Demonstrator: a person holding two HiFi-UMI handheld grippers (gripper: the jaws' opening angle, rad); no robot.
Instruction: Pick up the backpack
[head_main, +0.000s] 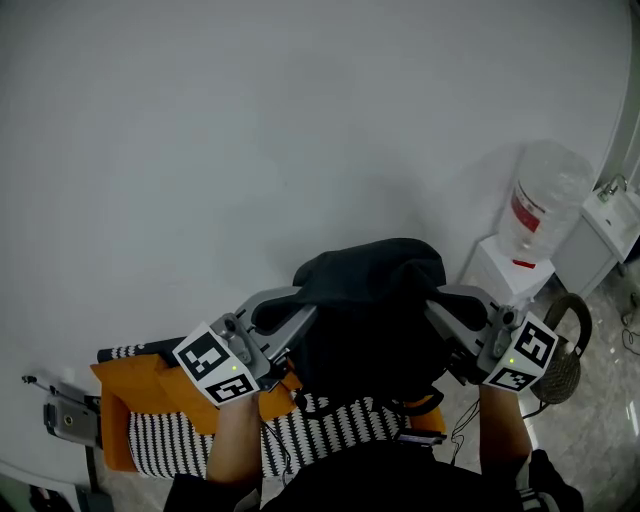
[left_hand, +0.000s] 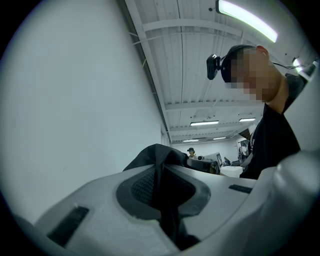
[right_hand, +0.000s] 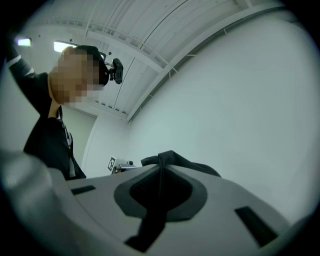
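So, the black backpack (head_main: 370, 310) is up off any support right now, hanging in the air between the two grippers, right in front of the person's chest. The left gripper (head_main: 303, 316) is clamped on a fold of the bag's fabric on its left side. The right gripper (head_main: 437, 300) is pinched down on a fold on the right side. In both gripper views you can see dark cloth squeezed in the slit between the jaws and poking out past the tips. Both grippers angle inward toward the bag and tip a little upward, with their marker cubes facing the head camera. The left forearm (head_main: 235, 435) and right forearm (head_main: 500, 430) come up from the bottom of the head view, one under each cube. Below the bag there's an orange cloth (head_main: 150, 385) and something black-and-white striped (head_main: 330, 425). A water dispenser (head_main: 500, 270) stands off to the right, near the right gripper.
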